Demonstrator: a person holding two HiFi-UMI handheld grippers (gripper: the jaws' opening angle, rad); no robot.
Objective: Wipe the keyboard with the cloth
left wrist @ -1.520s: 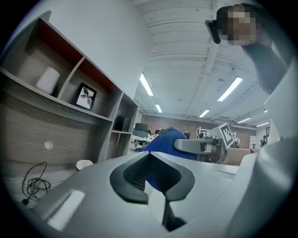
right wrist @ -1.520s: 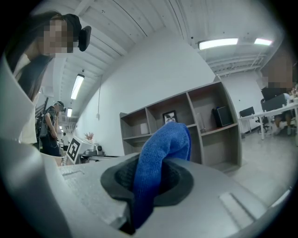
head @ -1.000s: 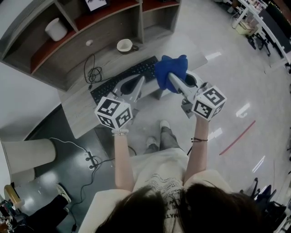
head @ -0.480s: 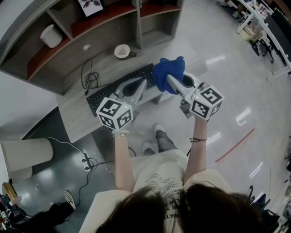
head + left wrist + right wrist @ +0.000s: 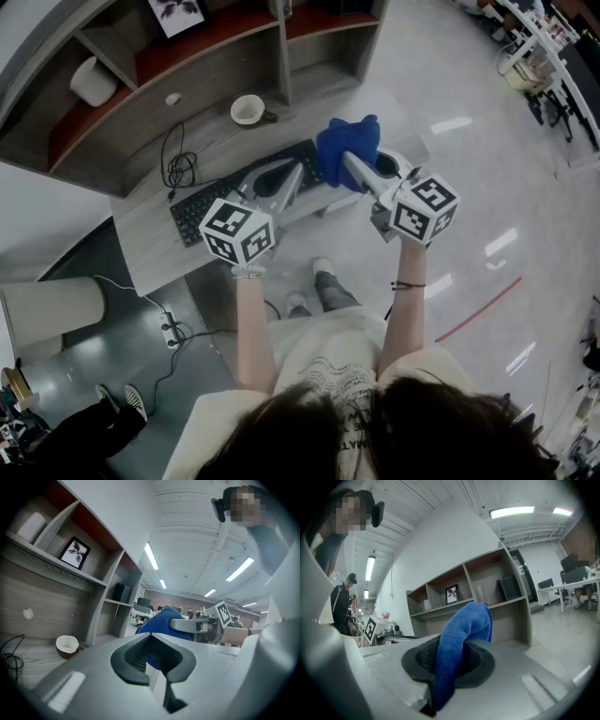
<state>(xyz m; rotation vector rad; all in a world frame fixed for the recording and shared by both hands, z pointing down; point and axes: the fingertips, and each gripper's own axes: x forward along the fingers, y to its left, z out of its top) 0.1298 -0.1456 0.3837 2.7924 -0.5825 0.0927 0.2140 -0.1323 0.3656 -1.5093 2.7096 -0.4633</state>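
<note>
Keyboard [image 5: 200,208] and cloth [image 5: 347,142] have not yet met. The black keyboard lies flat on the desk [image 5: 152,255], close to the front edge, with its long axis running along that edge. Its right end passes out of sight under the blue cloth in the head view.

The person holds both grippers up over the desk. The right gripper [image 5: 352,167] is clamped on the cloth, and its own view shows a fold of blue fabric [image 5: 458,645] pinched between the pads, with the rest bunched ahead of the tips. The left gripper [image 5: 285,181] has its jaws drawn together on nothing. Only the cloth beyond them shows through the hollow of its pads [image 5: 140,656].

From the cloth-bearing gripper, the keyboard lies below and mostly toward the left corner of the desk. The right hand is the nearer one to the keyboard's right end, while the left hangs over its middle. Judged from these views, the cloth hangs well clear of the keys. The wipe therefore seems to call for lowering it onto the right end and drawing it leftward along the keyboard's length.

A cup [image 5: 247,110] stands behind the keyboard, near the back edge under the shelves.
</note>
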